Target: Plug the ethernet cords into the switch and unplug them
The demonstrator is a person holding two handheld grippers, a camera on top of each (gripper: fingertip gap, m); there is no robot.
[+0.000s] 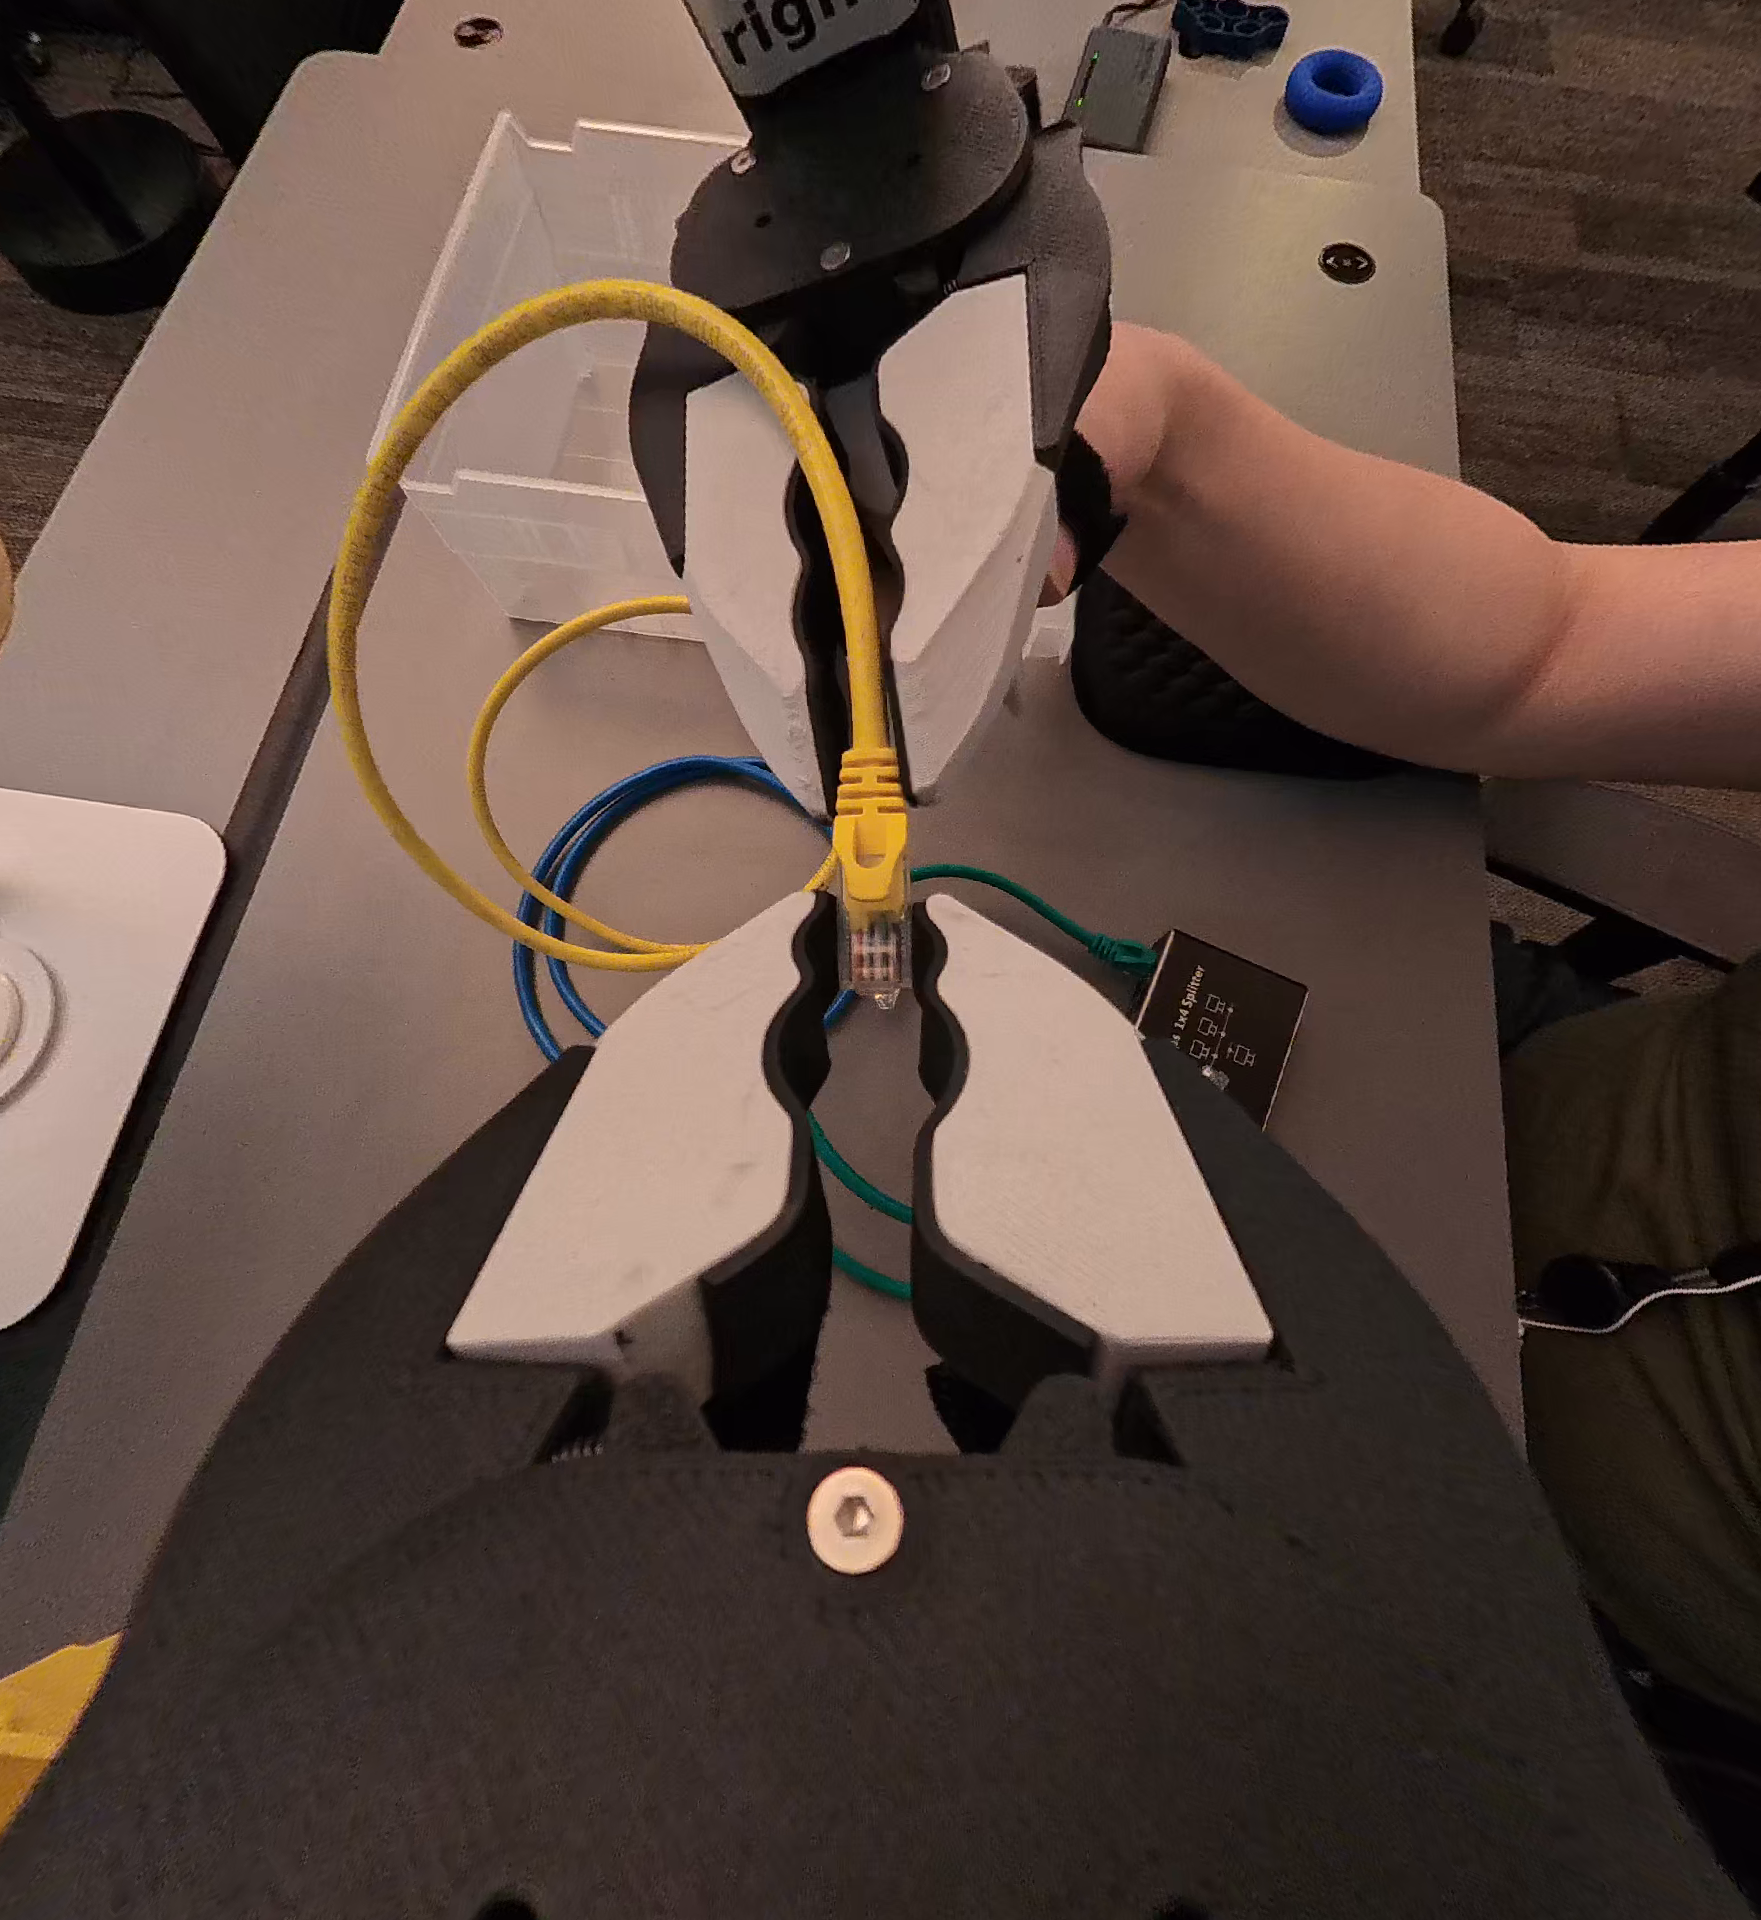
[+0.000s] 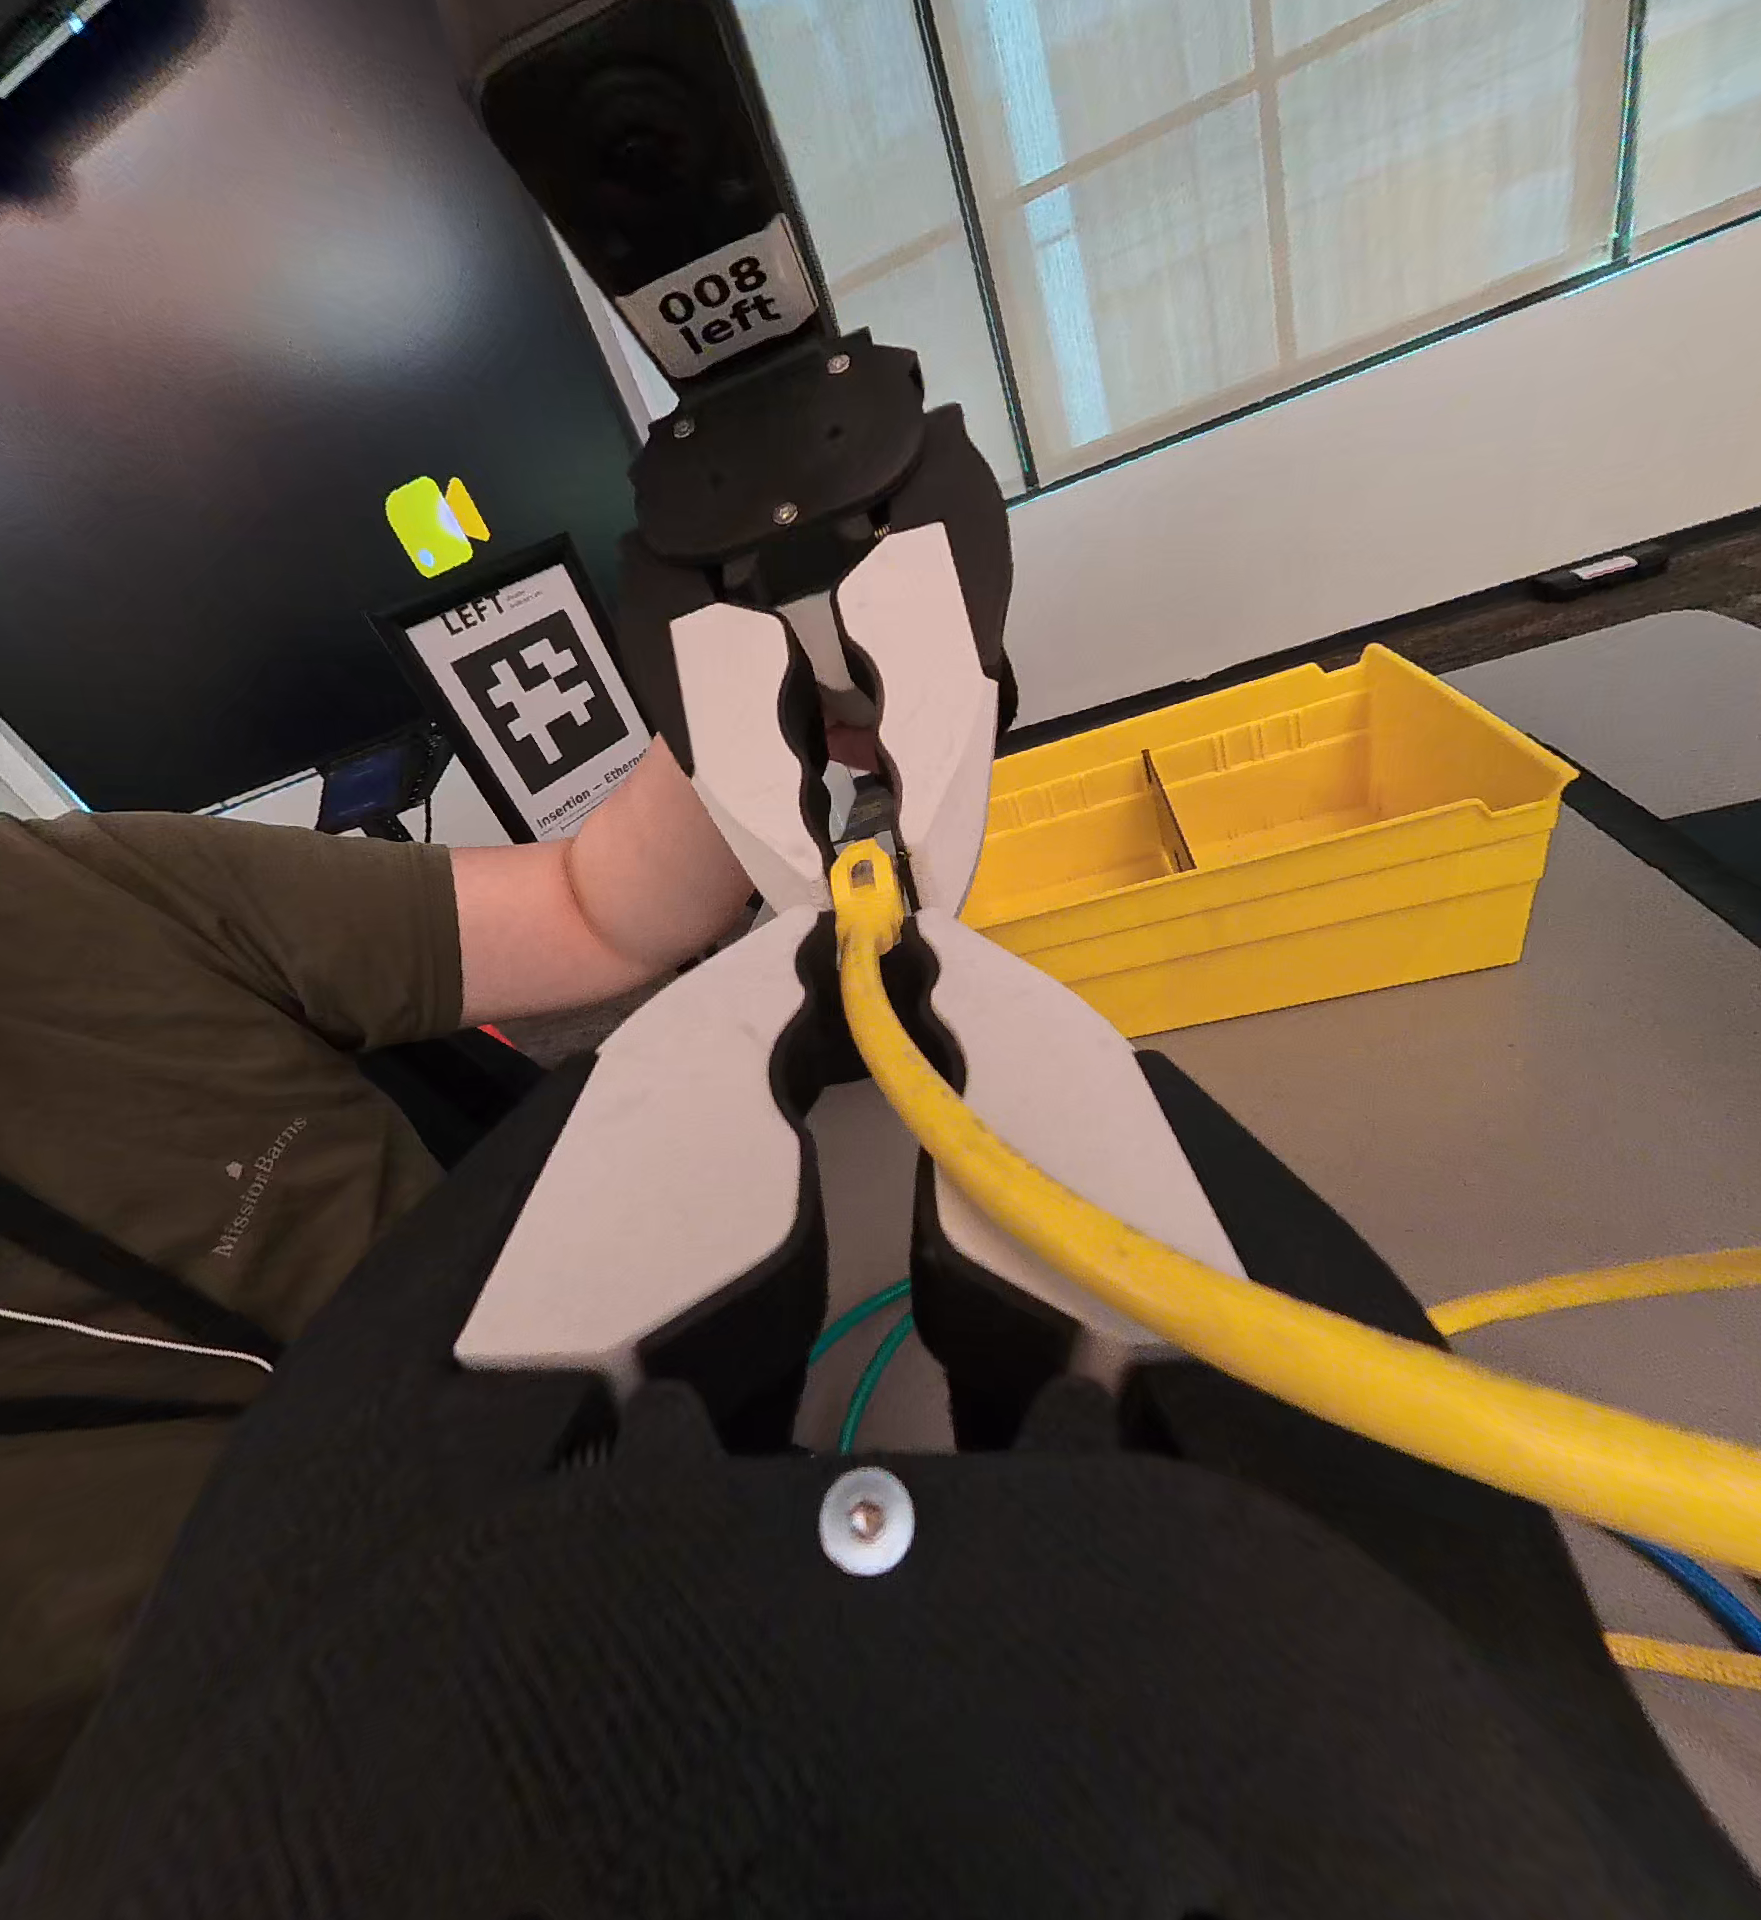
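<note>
- Grey laminate surface [image 1: 232,499] carries everything: a clear bin [image 1: 533,416], a yellow bin [image 2: 1271,883], and loose blue cord [image 1: 564,883] and green cord [image 1: 1021,904].
- The switch [image 1: 1224,1023], a small black box, lies flat near the surface's edge with the green cord's plug at its side; it looks light and will likely slide unless braced.
- The yellow cord [image 1: 388,582] arcs in a springy loop, held up off the surface; it seems light, and its jacket looks smooth and stiff enough to twist a plug off line.
- The right gripper [image 2: 871,914] is clenched on the cord just behind the boot.
- The left gripper [image 1: 871,966] has its fingers released, spread around the plug.
- The plug [image 1: 871,961] is clear hard plastic with a fragile latch tab, I judge; best gripped on the yellow boot [image 1: 871,852].
</note>
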